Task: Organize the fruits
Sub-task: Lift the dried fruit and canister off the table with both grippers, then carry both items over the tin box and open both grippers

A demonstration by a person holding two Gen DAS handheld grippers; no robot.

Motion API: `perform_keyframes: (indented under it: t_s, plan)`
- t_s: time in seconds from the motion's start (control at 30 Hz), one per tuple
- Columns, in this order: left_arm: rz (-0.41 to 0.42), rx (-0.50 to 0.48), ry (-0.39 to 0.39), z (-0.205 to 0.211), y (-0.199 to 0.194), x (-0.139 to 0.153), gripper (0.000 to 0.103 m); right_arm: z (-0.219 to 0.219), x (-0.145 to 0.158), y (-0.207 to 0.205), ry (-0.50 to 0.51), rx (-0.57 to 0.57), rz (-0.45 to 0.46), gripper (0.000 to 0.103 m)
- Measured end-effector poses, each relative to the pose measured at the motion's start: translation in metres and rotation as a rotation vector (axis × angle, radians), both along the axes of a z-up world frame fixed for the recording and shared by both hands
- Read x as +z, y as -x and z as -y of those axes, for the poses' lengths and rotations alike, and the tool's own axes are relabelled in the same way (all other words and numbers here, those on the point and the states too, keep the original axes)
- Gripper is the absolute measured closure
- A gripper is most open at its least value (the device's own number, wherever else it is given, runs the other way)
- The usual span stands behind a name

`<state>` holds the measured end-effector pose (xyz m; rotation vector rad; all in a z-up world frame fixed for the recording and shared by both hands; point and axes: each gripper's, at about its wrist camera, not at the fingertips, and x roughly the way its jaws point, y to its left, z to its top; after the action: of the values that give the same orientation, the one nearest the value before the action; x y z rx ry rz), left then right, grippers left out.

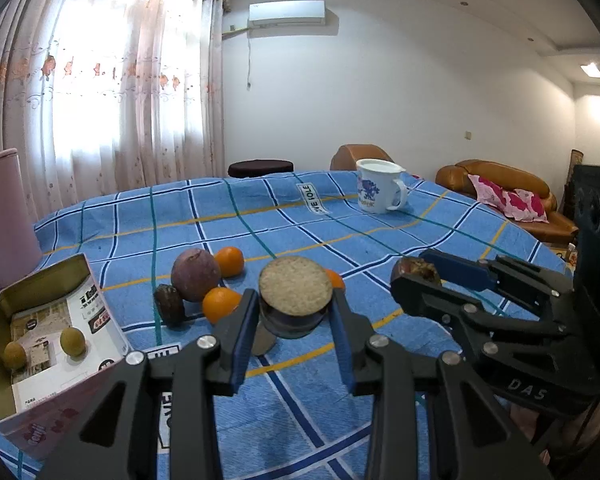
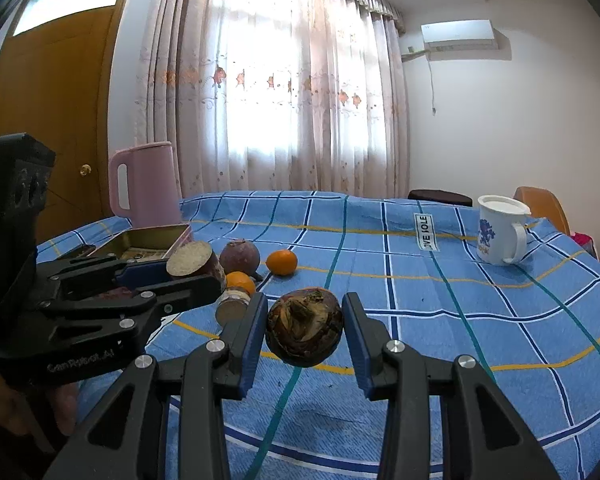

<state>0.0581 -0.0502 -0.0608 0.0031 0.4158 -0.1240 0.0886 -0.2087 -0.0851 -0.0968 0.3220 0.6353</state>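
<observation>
The left gripper [image 1: 296,322] has its fingers [image 1: 242,340] closed on a cut piece of root [image 1: 295,298], its pale, flat cut face turned up toward the camera and its dark skin pressed between the blue pads, held clear above the counter [image 1: 380,224]. In the right wrist view the right gripper [image 2: 305,328] grips a brown, rough-skinned root end [image 2: 305,326] between its fingers [image 2: 358,336], also lifted off the blue checked cloth.

Just beyond the left gripper's load lie three oranges [image 1: 220,304], a round purple fruit [image 1: 196,274] touching them, and a small dark fruit [image 1: 170,304] beside it. A short cut stub [image 2: 232,304] stands under the left fingers.

To the left sits an open tin box [image 1: 40,280], well apart from the right gripper, with two small green fruits [image 1: 73,342] lying on the printed paper inside. A pink jug [image 2: 146,184] stands behind the box. Far across the counter stands a white mug [image 1: 378,186] with blue print, near a cloth label. A hand [image 2: 28,412] holds the left gripper's handle.
</observation>
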Motion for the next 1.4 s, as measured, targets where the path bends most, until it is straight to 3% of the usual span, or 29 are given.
perform_keyframes:
  t_s: [0.47, 0.8, 1.17, 1.4]
  plan:
    - [0.072, 0.031, -0.021, -0.006, 0.014, 0.013, 0.066, 0.001, 0.002, 0.004, 0.008, -0.005, 0.039, 0.062]
    - [0.076, 0.085, 0.010, -0.032, 0.018, 0.025, 0.066, -0.017, 0.020, -0.001, 0.011, 0.035, 0.038, 0.062]
    - [0.038, 0.243, 0.053, -0.099, 0.016, 0.029, 0.066, -0.085, 0.056, -0.016, -0.003, 0.201, 0.024, 0.062]
    - [-0.005, 0.328, 0.074, -0.143, 0.011, 0.023, 0.066, -0.141, 0.060, -0.028, 0.028, 0.294, -0.022, 0.062]
